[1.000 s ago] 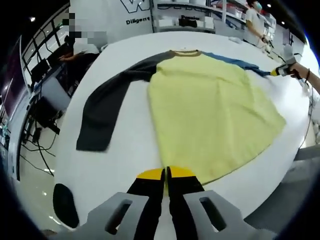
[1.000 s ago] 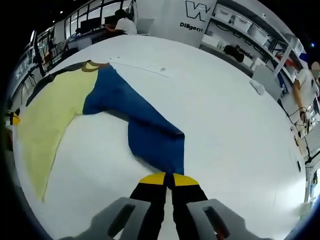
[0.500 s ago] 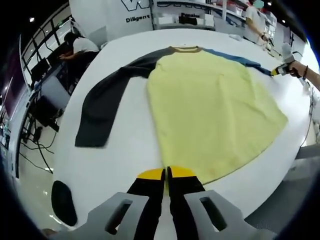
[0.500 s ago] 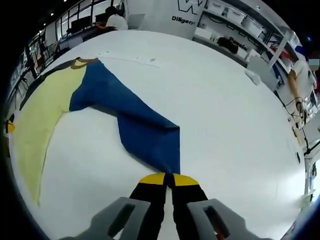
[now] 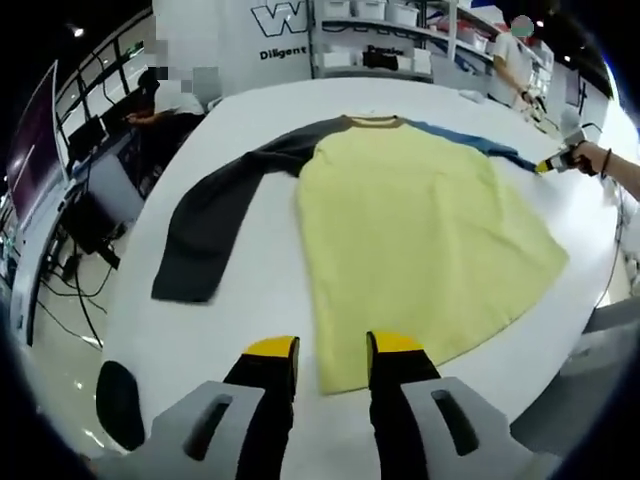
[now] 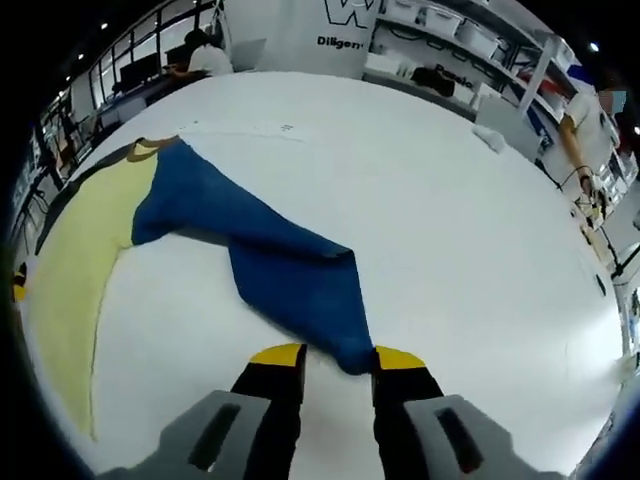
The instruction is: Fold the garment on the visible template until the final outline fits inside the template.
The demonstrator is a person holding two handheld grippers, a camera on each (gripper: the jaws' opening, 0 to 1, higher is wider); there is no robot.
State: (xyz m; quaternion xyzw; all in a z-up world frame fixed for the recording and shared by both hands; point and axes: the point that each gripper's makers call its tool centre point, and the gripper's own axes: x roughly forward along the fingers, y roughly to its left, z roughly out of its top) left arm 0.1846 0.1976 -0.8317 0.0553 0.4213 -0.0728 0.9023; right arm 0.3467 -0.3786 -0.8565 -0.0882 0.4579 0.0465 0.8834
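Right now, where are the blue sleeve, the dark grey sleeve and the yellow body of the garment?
blue sleeve [image 6: 290, 275], right gripper view, mid-sleeve above the cuff.
dark grey sleeve [image 5: 205, 225], left gripper view, middle of the sleeve.
yellow body [image 5: 415, 235], left gripper view, centre of the front panel.

Bright workshop — white shelving [image 5: 400, 50] with bins, desks [image 5: 100, 190] alongside
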